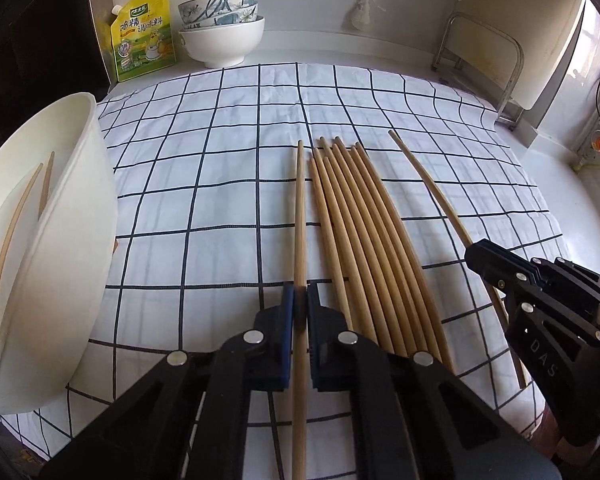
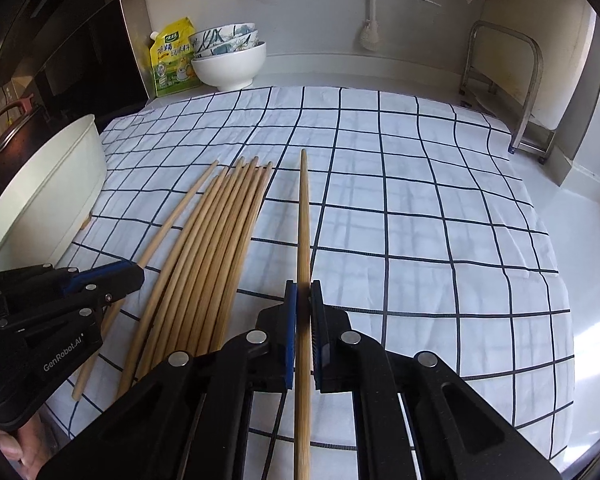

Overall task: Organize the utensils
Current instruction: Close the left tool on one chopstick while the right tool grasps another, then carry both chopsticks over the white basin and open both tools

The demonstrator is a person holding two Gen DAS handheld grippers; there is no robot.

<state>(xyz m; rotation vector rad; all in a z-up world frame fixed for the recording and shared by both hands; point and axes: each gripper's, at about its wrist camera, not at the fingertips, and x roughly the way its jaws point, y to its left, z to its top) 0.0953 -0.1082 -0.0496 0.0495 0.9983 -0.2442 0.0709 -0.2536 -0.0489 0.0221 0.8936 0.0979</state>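
Wooden chopsticks (image 1: 364, 240), round, tapered, smooth

White tub (image 1: 60, 240) blocks left; stacked bowls (image 1: 222, 32) at back; checked cloth (image 2: 420, 200) open right.

A home kitchen: stacked bowls (image 1: 221, 20) and a yellow seasoning pouch (image 1: 143, 36) stand against the wall on a white worktop (image 2: 580, 240) spread with a checked cloth (image 1: 260, 120); a metal rack (image 2: 512, 92) stands at the right.
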